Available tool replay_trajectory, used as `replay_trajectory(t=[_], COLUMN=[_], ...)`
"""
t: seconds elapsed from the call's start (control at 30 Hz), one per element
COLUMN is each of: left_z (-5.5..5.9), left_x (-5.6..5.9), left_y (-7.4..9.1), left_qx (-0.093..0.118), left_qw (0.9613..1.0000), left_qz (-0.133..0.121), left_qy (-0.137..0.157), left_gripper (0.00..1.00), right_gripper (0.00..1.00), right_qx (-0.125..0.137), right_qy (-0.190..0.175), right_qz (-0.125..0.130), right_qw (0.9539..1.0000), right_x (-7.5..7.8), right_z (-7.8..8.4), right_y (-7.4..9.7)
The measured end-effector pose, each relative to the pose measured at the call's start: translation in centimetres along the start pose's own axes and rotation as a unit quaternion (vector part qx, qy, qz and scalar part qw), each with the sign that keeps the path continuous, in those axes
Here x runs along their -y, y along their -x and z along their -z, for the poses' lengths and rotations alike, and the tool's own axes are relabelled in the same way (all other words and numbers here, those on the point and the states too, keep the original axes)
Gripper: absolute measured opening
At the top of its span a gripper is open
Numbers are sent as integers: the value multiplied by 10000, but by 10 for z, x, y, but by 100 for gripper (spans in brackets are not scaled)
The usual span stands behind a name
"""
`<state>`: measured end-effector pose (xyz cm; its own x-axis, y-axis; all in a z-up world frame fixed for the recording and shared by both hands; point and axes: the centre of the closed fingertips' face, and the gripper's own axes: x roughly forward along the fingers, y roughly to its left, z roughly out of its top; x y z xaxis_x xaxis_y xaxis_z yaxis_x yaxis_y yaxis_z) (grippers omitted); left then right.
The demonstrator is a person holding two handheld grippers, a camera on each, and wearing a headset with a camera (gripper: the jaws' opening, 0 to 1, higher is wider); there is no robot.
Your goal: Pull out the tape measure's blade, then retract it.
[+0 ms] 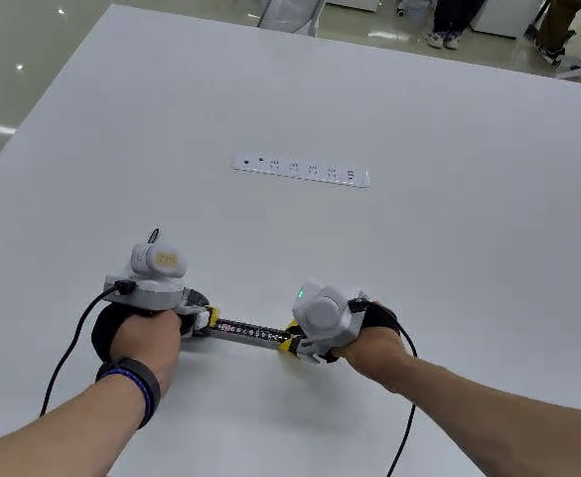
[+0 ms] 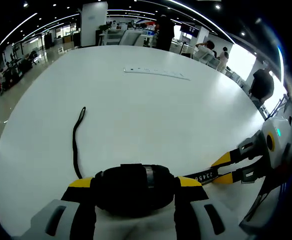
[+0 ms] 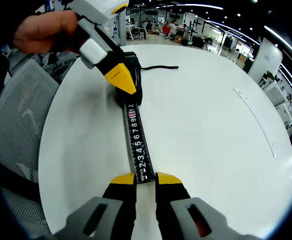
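L hand-held gripper [image 2: 135, 182] clamps tape measure case [image 2: 133, 195], R hand-held gripper [image 3: 146, 178] pinches blade [image 3: 136, 140] tip; table [image 1: 419, 149] wide open fwd.

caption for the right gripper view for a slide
Right claw grips the end of the blade, drawn out across the table from the case held in the left claw.
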<state>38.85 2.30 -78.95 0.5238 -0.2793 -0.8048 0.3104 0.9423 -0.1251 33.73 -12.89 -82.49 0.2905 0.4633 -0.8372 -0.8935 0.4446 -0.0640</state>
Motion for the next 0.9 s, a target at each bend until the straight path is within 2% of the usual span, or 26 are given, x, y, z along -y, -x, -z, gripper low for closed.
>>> replay_trajectory(t=[0.3, 0.63, 0.9], left_z=[3, 4, 4], left_x=[2, 2, 3], left_y=[4, 4, 3], left_qx=[-2, -14, -38], left_qw=[10000, 9999, 9999], left_qz=[13, 32, -19], left_qy=[71, 168, 95], left_gripper=[61, 61, 61], right_gripper=[13, 13, 13], right_qx=[0, -11, 6], right_qy=[-56, -101, -115], right_qz=[44, 73, 68], right_qw=[10000, 9999, 9999], right_x=[0, 1, 3], right_z=[11, 16, 20], right_y=[10, 11, 13])
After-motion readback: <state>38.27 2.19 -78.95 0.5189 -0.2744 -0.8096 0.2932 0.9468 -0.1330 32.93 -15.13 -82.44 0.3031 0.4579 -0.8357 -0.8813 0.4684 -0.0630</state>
